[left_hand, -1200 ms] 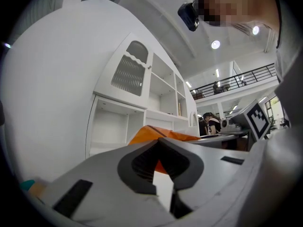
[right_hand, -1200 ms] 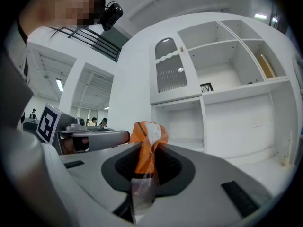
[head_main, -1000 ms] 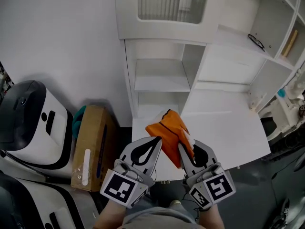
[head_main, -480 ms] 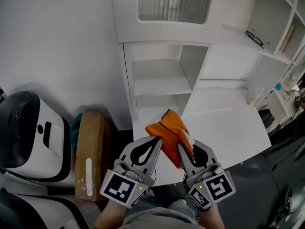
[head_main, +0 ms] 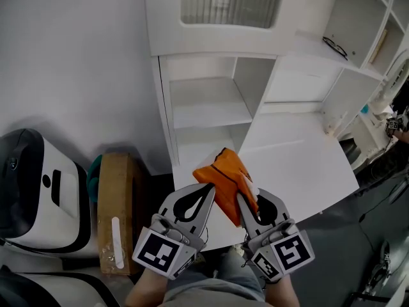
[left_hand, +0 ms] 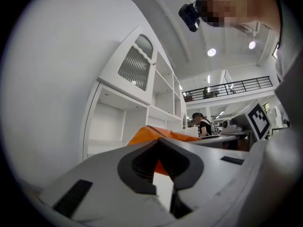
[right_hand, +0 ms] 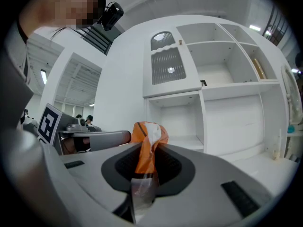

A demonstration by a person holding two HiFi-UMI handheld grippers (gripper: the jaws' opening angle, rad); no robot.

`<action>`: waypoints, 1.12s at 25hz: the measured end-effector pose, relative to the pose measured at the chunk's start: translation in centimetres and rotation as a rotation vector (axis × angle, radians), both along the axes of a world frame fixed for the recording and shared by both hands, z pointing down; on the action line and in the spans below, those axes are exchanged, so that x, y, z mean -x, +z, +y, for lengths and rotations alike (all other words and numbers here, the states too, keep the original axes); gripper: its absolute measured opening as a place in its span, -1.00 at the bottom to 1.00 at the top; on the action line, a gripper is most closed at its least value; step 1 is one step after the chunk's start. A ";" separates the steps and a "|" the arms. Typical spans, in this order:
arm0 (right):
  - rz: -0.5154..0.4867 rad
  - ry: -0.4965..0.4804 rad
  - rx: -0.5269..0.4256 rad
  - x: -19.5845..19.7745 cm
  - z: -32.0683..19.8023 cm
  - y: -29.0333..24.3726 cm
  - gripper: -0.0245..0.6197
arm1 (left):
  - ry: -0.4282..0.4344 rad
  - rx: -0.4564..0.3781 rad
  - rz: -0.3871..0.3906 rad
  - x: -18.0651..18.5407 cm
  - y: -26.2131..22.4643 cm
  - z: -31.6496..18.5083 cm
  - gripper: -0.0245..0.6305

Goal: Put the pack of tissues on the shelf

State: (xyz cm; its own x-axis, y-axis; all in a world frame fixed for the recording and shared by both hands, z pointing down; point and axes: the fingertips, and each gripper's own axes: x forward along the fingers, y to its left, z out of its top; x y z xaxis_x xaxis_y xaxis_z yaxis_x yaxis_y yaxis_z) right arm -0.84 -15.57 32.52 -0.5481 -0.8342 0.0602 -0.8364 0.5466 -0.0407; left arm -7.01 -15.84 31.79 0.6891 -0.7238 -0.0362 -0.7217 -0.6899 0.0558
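Pack of tissues [head_main: 229,179], orange-wrapped, hangs low in the centre of the head view, over the near edge of the white desk [head_main: 300,165]. The right hand-held gripper [head_main: 248,203] is clamped on its clear plastic end. The left hand-held gripper [head_main: 206,189] has its jaws drawn together and grips nothing, its tip just beside the pack's corner. The white shelf [head_main: 208,104] fills the upper centre, well apart from the pack. A cardboard box [head_main: 115,203] stands at lower left.
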 end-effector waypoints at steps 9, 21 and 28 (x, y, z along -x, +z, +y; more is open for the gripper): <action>-0.001 -0.016 -0.006 -0.2 -1.6 -0.1 -0.70 | -0.022 0.003 -0.008 -0.1 0.2 -1.0 -0.85; 0.007 -0.099 -0.017 0.2 -5.7 -1.1 -0.70 | -0.105 0.009 -0.004 0.3 -0.2 -3.9 -0.85; 0.008 -0.167 -0.019 0.7 -8.3 -1.6 -0.70 | -0.179 0.008 -0.002 0.5 -0.7 -5.4 -0.85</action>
State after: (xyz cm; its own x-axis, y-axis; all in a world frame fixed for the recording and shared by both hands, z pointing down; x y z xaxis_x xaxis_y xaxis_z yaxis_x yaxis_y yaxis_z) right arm -1.51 -23.83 30.88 -0.6786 -0.7328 0.0501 -0.7343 0.6785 -0.0225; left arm -7.54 -21.20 31.14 0.5489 -0.8354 -0.0289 -0.8333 -0.5496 0.0592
